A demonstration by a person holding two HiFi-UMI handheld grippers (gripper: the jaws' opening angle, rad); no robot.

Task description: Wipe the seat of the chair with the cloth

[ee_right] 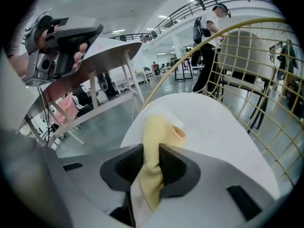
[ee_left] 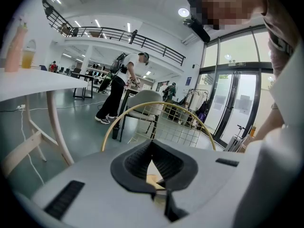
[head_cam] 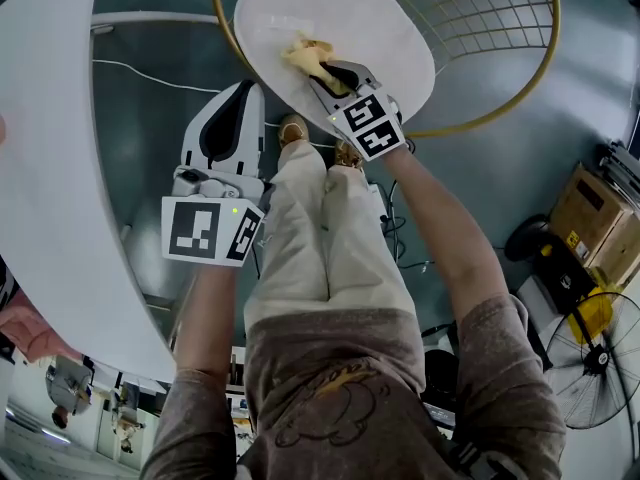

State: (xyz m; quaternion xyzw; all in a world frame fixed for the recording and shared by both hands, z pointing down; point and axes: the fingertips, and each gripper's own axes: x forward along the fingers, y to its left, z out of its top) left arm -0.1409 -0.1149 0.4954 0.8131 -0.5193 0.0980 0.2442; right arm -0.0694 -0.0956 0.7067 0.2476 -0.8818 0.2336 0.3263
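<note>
Head view: right gripper (head_cam: 325,71) clamps the yellow cloth (head_cam: 305,54) on the white seat (head_cam: 390,28); wiping looks under way, with most of the surface probably left. Left gripper (head_cam: 243,93), jaws together and empty, hangs alongside.

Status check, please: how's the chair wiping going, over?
Right tool shut on yellow cloth, cloth down on white seat. Left tool shut, empty, held aside. No obstacle seen on seat.
</note>
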